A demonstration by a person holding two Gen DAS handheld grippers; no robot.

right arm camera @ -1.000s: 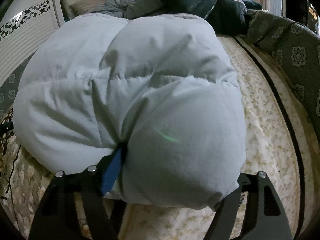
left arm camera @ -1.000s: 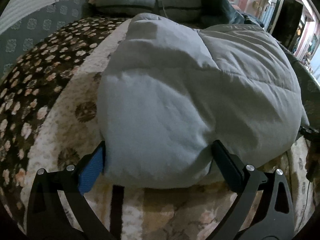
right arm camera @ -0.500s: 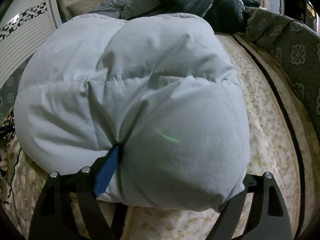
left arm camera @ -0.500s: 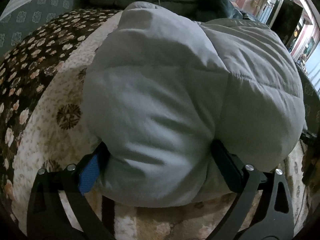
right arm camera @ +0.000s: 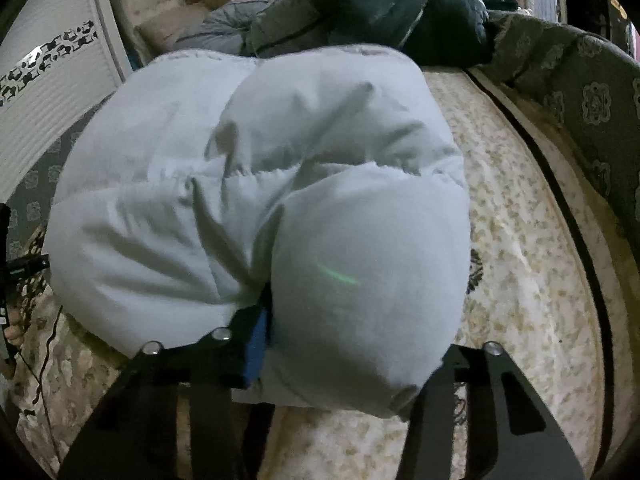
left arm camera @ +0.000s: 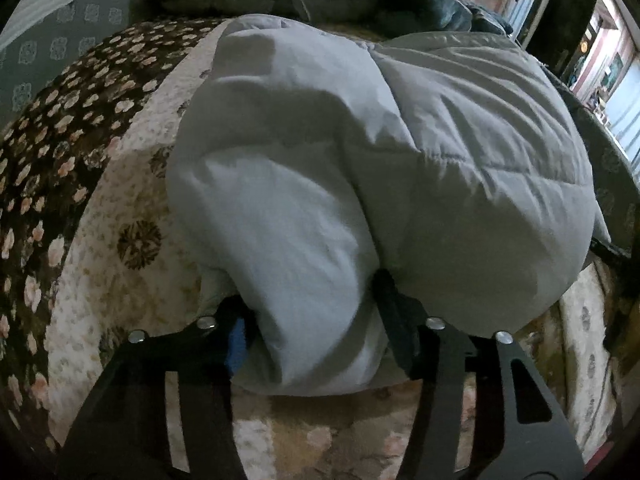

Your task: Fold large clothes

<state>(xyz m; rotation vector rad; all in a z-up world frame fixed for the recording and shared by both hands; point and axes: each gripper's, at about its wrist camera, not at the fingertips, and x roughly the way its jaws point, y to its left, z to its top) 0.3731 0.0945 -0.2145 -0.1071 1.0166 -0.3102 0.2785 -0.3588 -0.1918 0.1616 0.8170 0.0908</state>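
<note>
On the floral bedspread (left arm camera: 120, 208), both grippers, left (left arm camera: 312, 316) and right (right arm camera: 340, 344), have just closed, pinching the puffy pale-grey quilted jacket (left arm camera: 360, 160) at its near edge.

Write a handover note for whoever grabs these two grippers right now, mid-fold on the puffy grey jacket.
Left gripper: jaws have just been closing and now pinch a bunched fold at the near edge of the grey padded jacket.
Right gripper: jaws have also just closed in, squeezing the other near bulge of the jacket.
Jacket lies on the floral bedspread; darker clothes are piled at the far end.
Done: both near grips taken.
Left: probably lift and carry the near edge over to fold.
</note>
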